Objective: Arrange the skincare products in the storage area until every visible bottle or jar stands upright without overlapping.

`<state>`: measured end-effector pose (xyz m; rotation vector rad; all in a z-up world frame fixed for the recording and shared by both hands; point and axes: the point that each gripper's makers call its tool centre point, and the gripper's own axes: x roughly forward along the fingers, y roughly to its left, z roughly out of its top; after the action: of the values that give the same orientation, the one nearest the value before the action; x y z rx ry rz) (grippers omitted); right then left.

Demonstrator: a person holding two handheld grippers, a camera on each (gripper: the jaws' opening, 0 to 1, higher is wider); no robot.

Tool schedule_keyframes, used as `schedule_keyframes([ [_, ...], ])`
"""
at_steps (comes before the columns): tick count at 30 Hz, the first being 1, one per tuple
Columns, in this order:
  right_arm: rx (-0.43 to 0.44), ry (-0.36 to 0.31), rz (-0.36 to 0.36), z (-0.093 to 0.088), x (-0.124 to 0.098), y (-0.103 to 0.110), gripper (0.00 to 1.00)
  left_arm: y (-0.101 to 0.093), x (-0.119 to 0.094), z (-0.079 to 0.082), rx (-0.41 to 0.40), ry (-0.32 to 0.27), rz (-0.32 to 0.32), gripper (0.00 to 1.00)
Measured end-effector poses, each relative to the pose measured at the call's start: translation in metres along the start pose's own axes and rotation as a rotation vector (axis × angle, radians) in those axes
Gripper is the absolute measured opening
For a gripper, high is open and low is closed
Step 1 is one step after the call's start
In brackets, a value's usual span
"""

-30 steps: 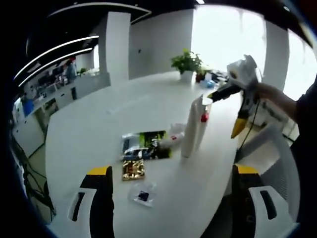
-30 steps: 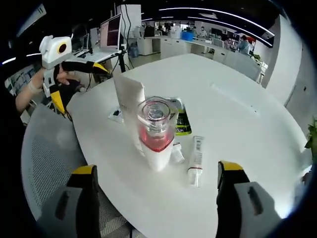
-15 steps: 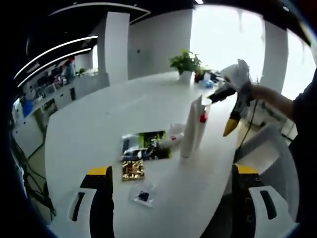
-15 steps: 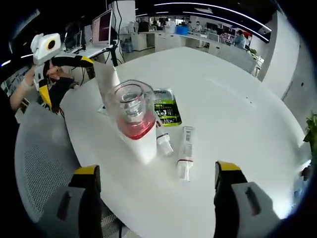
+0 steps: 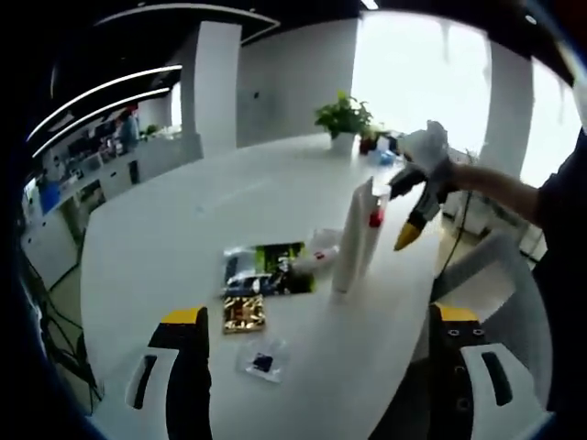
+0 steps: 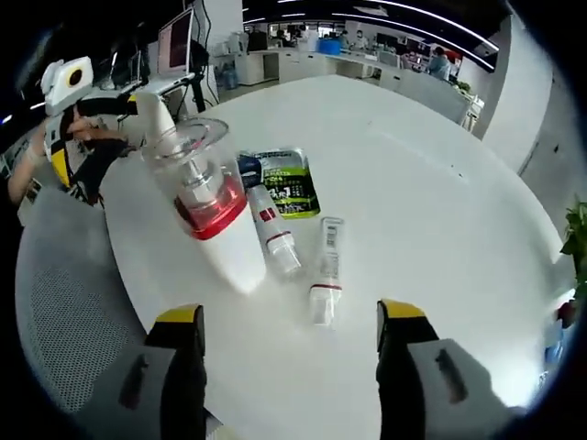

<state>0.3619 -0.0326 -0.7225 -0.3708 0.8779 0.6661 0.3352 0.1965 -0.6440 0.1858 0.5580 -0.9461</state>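
Right hand-held gripper [image 6: 289,321] open, empty; pump bottle [image 6: 213,220] upright near-left of it, two tubes [image 6: 323,280] lying just ahead. Left hand-held gripper [image 5: 316,321] open, empty, sachets [image 5: 266,268] beyond.

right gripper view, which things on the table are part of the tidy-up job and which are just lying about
Part of the job:
- pump bottle with clear cap, standing upright
- small bottle, lying flat
- white tube, lying flat
- tall white tube, upright

Just lying about:
- green sachet
- gold packet
- small clear packet
- potted plant

Opposed views across one shared white table [image 5: 183,229]
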Motion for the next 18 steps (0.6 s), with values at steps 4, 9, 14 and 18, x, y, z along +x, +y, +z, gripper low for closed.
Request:
schedule_keyframes([
  [4,0.023,0.006,0.002,-0.003,0.003,-0.004,0.73,-0.002,0.001,-0.001,-0.004,-0.001,-0.003,0.97],
  [9,0.034,0.012,-0.011,-0.008,0.008,-0.009,0.63,-0.002,0.004,-0.004,-0.015,0.002,-0.01,0.97],
  [14,0.091,0.041,0.005,-0.019,0.021,-0.011,0.53,-0.001,0.005,-0.007,-0.025,0.008,-0.021,0.97],
  [18,0.101,0.046,0.01,-0.021,0.028,-0.013,0.5,0.0,0.006,-0.009,-0.03,0.009,-0.023,0.97],
])
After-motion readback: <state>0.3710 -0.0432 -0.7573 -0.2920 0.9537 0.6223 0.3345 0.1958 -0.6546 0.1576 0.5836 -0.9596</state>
